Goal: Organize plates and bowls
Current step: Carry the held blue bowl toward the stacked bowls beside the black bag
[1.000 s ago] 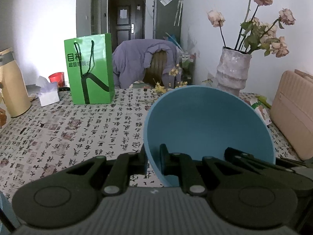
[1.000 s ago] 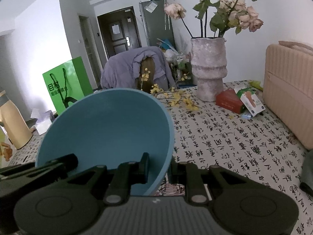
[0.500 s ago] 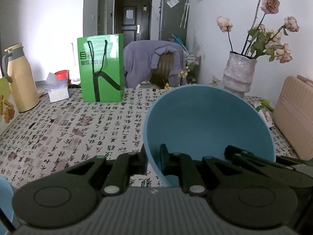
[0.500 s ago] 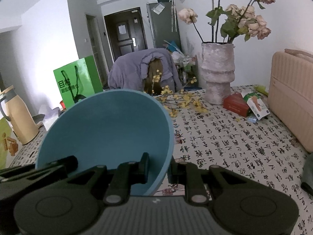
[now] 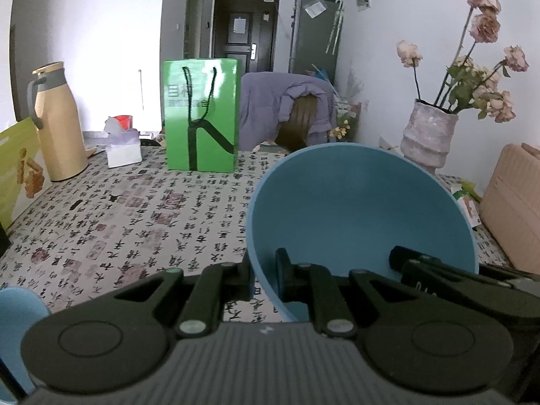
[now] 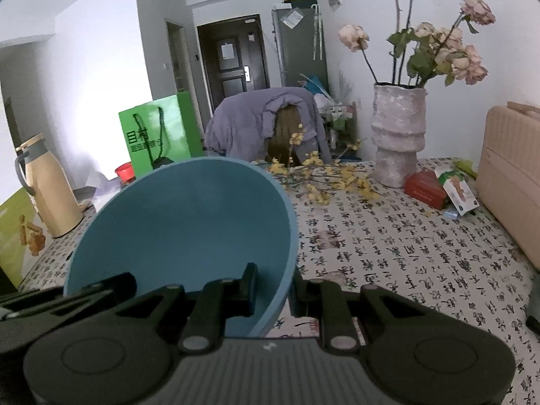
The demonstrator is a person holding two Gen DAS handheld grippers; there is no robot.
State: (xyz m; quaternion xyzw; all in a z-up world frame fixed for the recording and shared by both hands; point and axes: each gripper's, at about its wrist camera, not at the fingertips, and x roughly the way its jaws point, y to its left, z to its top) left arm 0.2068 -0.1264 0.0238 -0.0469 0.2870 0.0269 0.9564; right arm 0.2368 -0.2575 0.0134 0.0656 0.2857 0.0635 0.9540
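Bowl (image 5: pixel 361 209): teal-blue, matte, deep and round, empty. Held above the patterned surface (image 5: pixel 135 222), tilted so its opening faces the cameras. Rim pinched on two opposite sides, one finger inside and one outside at each. A second, lighter blue piece (image 5: pixel 17 324) shows at lower left edge; type indeterminate.

Green paper bag (image 5: pixel 200 114) far centre on patterned tablecloth (image 5: pixel 135 222), beige thermos (image 5: pixel 55 121) far left, vase of dried roses (image 6: pixel 398 135) far right, red box (image 6: pixel 426 189) beside vase.
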